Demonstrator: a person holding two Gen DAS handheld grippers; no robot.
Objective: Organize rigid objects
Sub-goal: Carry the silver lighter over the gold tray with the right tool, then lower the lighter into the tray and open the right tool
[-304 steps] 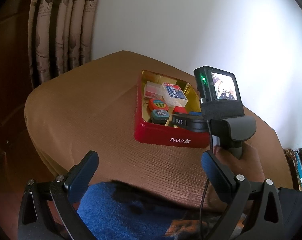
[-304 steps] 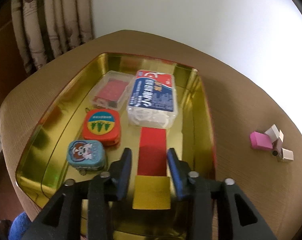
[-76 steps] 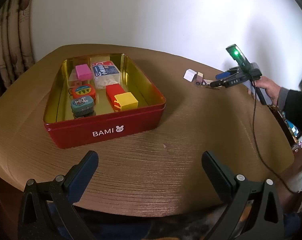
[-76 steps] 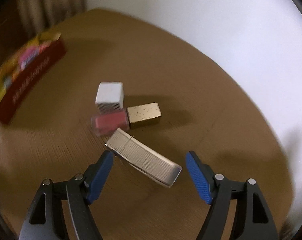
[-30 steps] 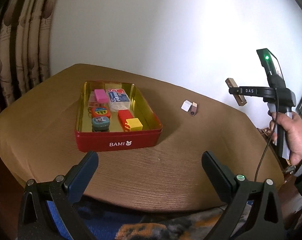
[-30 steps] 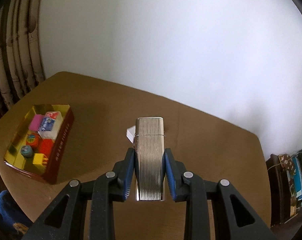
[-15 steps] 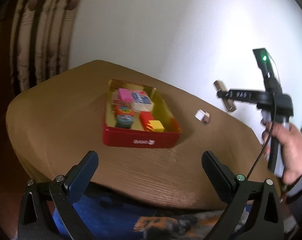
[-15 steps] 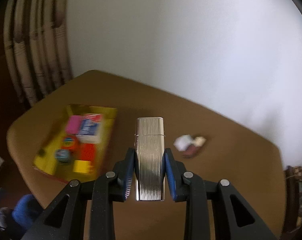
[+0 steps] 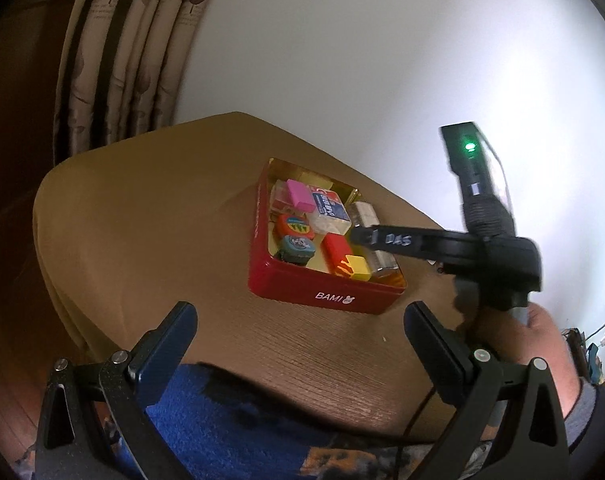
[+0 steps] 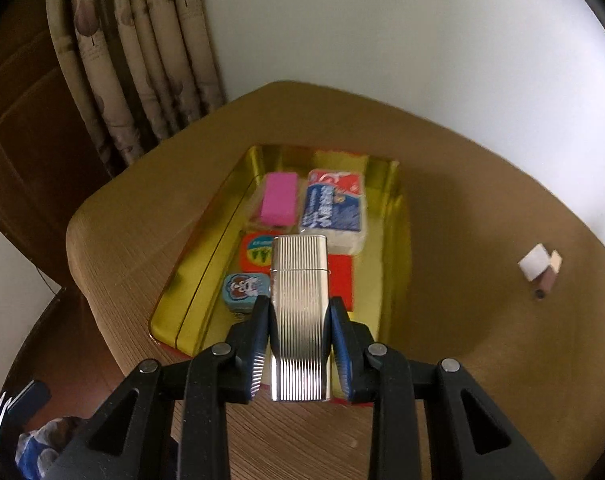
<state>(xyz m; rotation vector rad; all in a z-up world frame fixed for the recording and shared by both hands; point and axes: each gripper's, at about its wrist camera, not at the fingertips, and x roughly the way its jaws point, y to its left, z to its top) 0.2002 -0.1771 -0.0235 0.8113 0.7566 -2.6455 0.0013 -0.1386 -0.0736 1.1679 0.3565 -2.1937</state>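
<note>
Lighter carried over the tin

The right gripper [image 10: 300,322], clamped on the ribbed silver lighter [image 10: 299,312], has swung from the counter's [image 10: 482,320] right side to above the red tin [image 9: 322,294], ready to lower; the left gripper [image 9: 298,344] hangs open at lower frame.

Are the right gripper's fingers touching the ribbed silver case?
Touching. The right wrist view shows both fingers of the right gripper pressed against the sides of the ribbed silver case, no gap either side.
</note>
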